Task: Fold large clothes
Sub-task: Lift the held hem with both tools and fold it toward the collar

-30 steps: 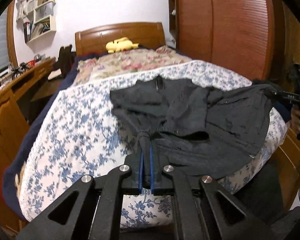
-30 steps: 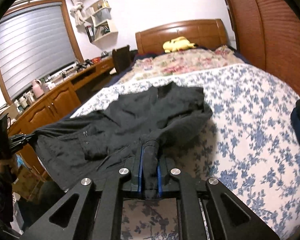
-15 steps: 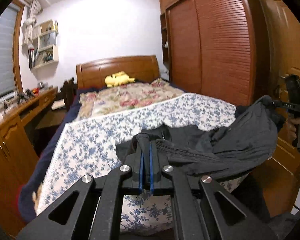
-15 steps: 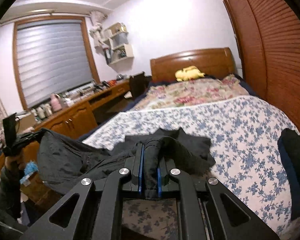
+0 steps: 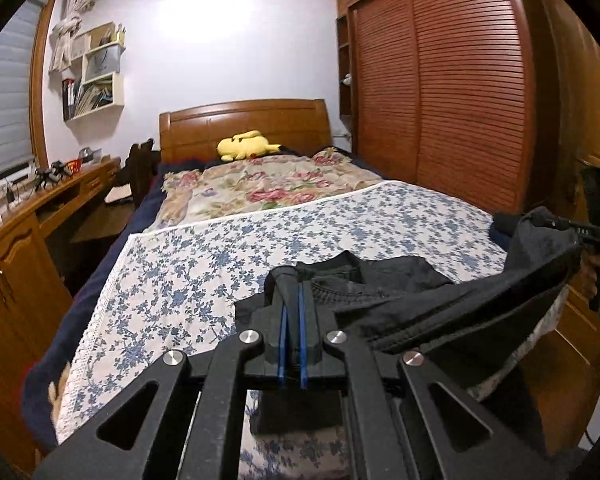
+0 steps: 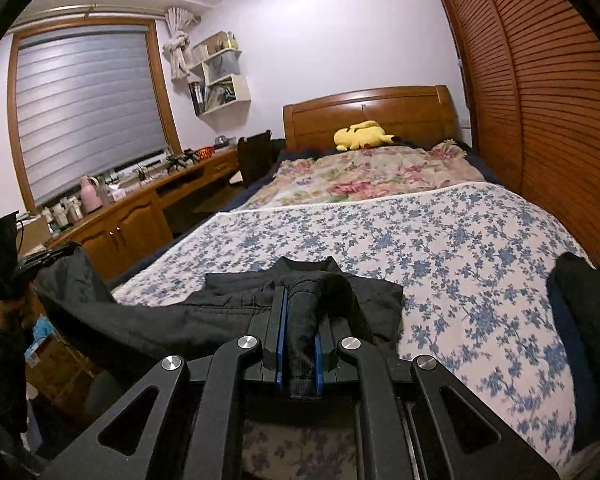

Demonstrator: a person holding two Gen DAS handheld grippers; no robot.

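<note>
Floral bed is emptying: both grippers, left gripper and right gripper, are pinching the jacket hem, having lifted it (only the collar end is lying flat), readying the fold-over.

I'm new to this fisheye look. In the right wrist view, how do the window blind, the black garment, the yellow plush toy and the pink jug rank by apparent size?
Largest to smallest:
1. window blind and black garment, too alike to rank; the garment lies much nearer the camera
2. yellow plush toy
3. pink jug
</note>
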